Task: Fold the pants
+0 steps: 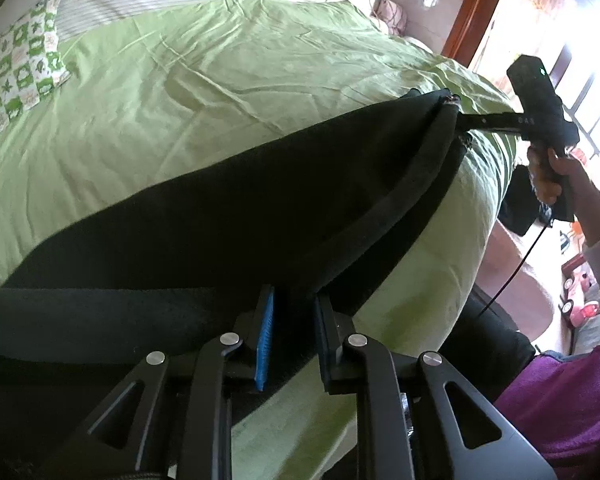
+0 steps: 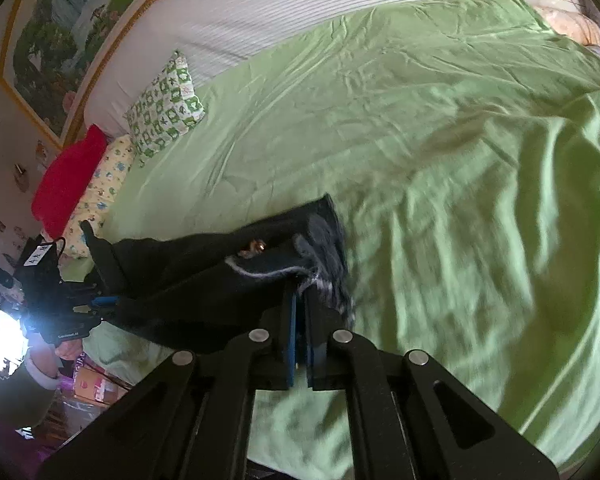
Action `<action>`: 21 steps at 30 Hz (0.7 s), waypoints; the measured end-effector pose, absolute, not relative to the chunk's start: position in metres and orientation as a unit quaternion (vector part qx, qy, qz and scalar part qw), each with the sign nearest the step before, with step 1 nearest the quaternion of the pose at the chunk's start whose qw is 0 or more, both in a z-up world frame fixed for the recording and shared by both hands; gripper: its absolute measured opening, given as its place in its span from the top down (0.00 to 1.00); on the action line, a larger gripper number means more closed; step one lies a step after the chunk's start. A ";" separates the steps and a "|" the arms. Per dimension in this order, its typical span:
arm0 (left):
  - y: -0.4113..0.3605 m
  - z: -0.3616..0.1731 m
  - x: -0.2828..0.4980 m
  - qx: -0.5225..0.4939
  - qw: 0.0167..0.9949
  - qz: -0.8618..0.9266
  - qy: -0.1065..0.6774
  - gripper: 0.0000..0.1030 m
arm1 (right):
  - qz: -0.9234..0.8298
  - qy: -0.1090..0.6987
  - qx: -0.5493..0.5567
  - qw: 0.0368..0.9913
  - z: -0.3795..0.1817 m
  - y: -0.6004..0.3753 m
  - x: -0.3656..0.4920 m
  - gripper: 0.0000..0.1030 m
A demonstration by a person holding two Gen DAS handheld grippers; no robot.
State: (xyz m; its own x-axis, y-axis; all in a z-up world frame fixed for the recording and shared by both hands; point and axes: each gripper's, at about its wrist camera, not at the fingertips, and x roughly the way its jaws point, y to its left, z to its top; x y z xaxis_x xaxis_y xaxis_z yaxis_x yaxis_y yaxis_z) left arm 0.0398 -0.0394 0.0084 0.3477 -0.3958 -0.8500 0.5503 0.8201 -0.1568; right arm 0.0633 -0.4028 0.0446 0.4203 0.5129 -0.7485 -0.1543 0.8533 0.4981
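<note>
Stretching across the near edge of the bed, the black pants (image 1: 228, 216) hang between my two grippers, their waistband running as a taut band from one to the other, and most of the cloth lies on the green bedsheet (image 1: 188, 80). My left gripper (image 1: 294, 304) has its jaws a narrow way apart; the waistband edge passes between the blue pads (image 1: 265, 336), and I see a gap beside the cloth, so the pads do not look pressed on it. My right gripper (image 2: 300, 312) is pinched tight on the other end of the waistband, where grey inner lining and a small metal button (image 2: 256, 246) show just above the fingertips. In the left wrist view my right hand (image 1: 550, 174) grips that tool's handle at the bed's corner. A green-and-white patterned pillow (image 2: 165, 106) lies well away at the head of the bed, with a red cushion (image 2: 70, 176) beside it.
</note>
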 end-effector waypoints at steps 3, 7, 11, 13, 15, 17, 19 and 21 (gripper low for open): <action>-0.036 0.010 0.037 0.066 0.818 -0.289 0.493 0.73 | 0.181 0.502 0.180 0.826 0.049 -0.407 0.056 0.80; -0.027 0.018 0.027 0.049 0.826 -0.286 0.483 0.67 | 0.166 0.482 0.180 0.841 0.065 -0.412 0.043 0.64; -0.013 0.028 0.019 0.024 0.838 -0.272 0.472 0.65 | 0.180 0.457 0.185 0.851 0.085 -0.403 0.040 0.64; -0.002 0.032 0.017 0.011 0.845 -0.261 0.467 0.62 | 0.191 0.452 0.177 0.853 0.091 -0.391 0.042 0.64; 0.009 0.035 0.015 -0.003 0.851 -0.249 0.463 0.60 | 0.208 0.447 0.173 0.853 0.095 -0.375 0.046 0.64; 0.022 0.036 0.012 -0.020 0.856 -0.234 0.460 0.57 | 0.228 0.448 0.176 0.846 0.094 -0.359 0.051 0.63; 0.035 0.037 0.010 -0.036 0.860 -0.222 0.458 0.57 | 0.253 0.450 0.178 0.838 0.091 -0.338 0.057 0.63; 0.050 0.038 0.006 -0.056 0.864 -0.205 0.456 0.57 | 0.274 0.455 0.176 0.829 0.088 -0.319 0.062 0.63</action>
